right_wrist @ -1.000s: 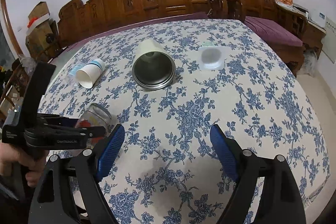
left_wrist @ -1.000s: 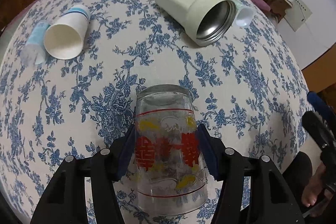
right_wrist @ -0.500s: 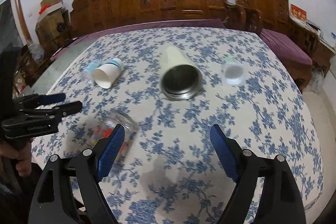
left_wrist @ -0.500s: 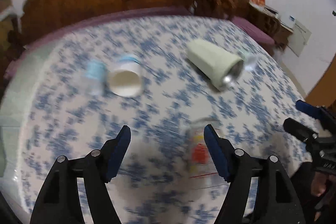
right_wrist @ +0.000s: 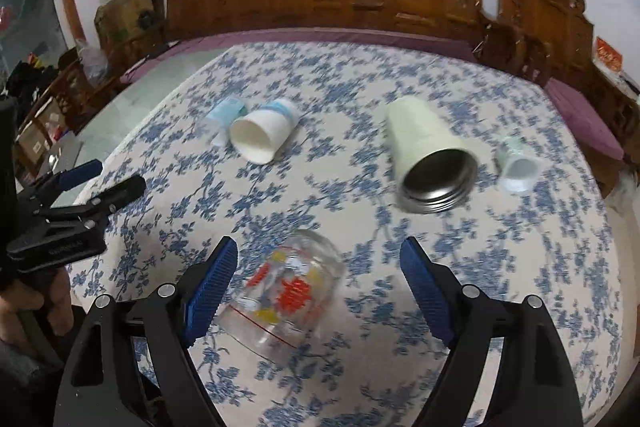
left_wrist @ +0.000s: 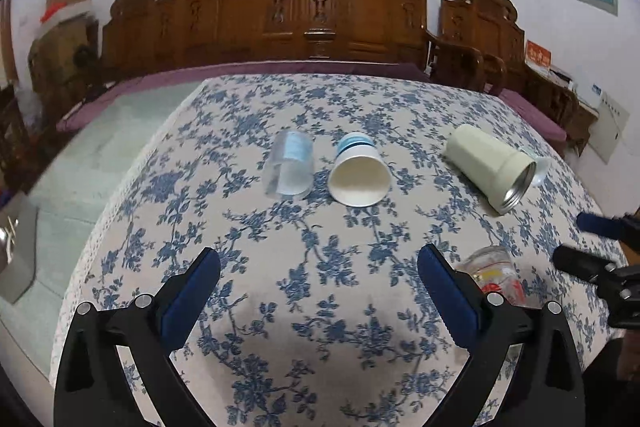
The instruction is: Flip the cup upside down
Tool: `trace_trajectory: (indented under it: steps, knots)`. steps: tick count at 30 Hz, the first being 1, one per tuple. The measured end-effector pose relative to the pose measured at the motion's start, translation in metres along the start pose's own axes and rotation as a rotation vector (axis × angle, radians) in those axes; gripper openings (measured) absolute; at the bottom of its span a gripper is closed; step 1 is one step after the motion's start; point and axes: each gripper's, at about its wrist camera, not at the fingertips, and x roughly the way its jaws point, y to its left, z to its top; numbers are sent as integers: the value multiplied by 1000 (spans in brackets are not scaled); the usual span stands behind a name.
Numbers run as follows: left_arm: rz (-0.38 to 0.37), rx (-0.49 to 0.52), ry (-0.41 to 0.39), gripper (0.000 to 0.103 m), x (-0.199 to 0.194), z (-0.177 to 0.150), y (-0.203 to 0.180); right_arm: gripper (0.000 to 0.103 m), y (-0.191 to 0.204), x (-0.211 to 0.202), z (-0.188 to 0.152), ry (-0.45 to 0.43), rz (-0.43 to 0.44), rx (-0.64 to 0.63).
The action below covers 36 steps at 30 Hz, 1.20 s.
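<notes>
Glass cup [right_wrist: 288, 291] sits bottom-up on the table [right_wrist: 520, 267], at 6 o'clock between the wide-open, empty right claw [right_wrist: 316, 287]. Left claw [left_wrist: 318, 293] let go a second ago, also wide open. Flip looks done.

My left gripper [left_wrist: 319, 279] and right gripper [right_wrist: 318, 277] match — glossy black plastic arms, round silver screws, and fingers [right_wrist: 210, 285] faced with ribbed blue pads. White lettering marks one black body — bare skin of my left hand [right_wrist: 34, 311] beneath.

Left tongs [left_wrist: 319, 287] and right tongs [right_wrist: 318, 277] both spread wide, empty
</notes>
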Motion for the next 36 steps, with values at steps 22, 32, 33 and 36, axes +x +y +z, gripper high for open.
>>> trace_trajectory:
  steps: [22, 32, 33, 36]
  knots:
    - [-22, 17, -31, 95, -1, 3, 5, 71, -19, 117, 2, 486, 179, 245]
    - [-23, 15, -37, 95, -3, 3, 5, 67, -19, 124, 7, 500, 167, 250]
    - [-23, 13, -38, 95, -3, 4, 5, 65, -19, 124, 8, 497, 166, 252]
    - [-22, 12, -38, 95, -3, 3, 5, 59, -18, 121, 8, 484, 165, 246]
